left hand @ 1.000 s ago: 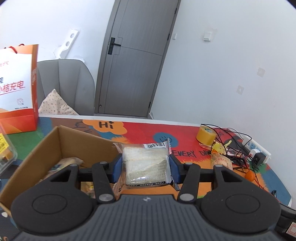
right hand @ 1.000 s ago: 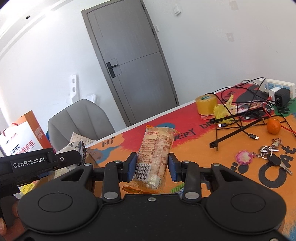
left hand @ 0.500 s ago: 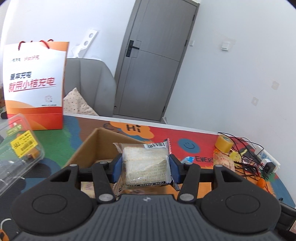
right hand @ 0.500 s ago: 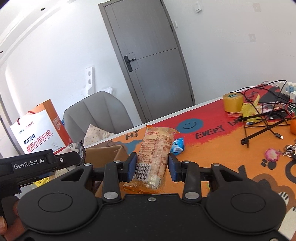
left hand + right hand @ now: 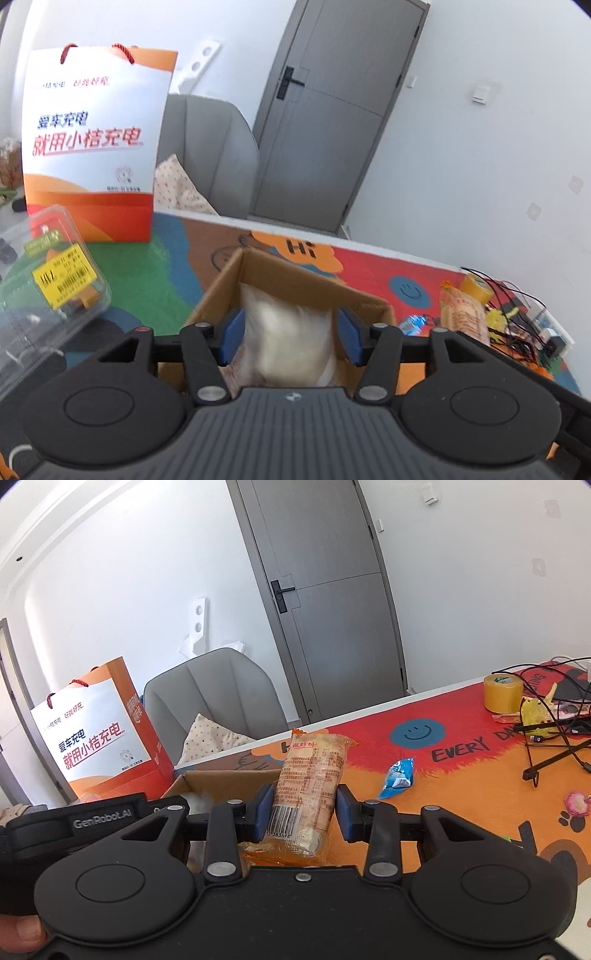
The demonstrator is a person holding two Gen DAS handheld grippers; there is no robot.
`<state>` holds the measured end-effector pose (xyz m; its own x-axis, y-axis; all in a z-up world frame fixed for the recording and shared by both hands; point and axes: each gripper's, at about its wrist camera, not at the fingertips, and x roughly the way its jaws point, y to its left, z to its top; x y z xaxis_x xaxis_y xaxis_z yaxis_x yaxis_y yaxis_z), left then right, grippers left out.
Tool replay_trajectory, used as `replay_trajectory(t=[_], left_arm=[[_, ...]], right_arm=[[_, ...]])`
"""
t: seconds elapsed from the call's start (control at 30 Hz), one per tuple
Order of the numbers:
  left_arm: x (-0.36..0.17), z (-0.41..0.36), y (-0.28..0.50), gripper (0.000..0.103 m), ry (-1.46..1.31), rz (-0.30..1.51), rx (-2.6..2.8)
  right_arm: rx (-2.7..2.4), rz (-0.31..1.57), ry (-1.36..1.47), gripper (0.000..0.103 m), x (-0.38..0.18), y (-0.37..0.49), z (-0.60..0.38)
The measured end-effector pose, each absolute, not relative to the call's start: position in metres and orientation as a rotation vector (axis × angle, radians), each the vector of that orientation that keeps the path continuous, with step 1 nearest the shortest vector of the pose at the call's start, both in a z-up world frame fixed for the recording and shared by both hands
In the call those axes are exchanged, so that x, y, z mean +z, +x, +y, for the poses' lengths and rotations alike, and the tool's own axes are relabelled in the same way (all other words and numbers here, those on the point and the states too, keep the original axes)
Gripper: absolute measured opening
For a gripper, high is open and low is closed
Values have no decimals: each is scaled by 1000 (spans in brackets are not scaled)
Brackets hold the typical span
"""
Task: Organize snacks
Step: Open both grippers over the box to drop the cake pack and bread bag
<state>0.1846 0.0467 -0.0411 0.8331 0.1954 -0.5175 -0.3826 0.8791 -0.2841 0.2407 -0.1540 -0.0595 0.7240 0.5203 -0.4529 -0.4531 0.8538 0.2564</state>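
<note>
The colourful printed surface (image 5: 461, 775) carries a cardboard box (image 5: 295, 280), orange paper bag (image 5: 92, 147), clear plastic container (image 5: 48, 291), tape roll (image 5: 503, 693), blue wrapper (image 5: 398, 777) and tangled cables (image 5: 554, 720), perhaps with chargers.

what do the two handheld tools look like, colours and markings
Both tools, left and right, are matte black plastic with two round discs, silver pivot screws and blue finger pads. The left tool's side, seen from the right wrist, bears grey "GenRobot.AI" lettering.
</note>
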Motion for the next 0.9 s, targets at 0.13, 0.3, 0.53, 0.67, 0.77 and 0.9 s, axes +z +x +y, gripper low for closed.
replay_trajectory(t=[0.13, 0.3, 0.53, 0.67, 0.77, 0.9], left_arm=[[-39, 57, 184, 72, -415, 479, 306], [-33, 71, 176, 73, -427, 457, 319], [-31, 89, 164, 75, -446, 449, 334], [-32, 97, 159, 76, -453, 451, 340], [-32, 99, 155, 81, -454, 449, 341], [-32, 96, 155, 85, -443, 456, 329]], right_arm=[[539, 539, 116, 37, -56, 243, -145], [554, 547, 99, 37, -55, 244, -130], [586, 573, 76, 37, -56, 243, -103], [589, 602, 75, 40, -59, 243, -92], [585, 604, 81, 47, -58, 242, -91], [558, 605, 91, 52, -57, 241, -99]])
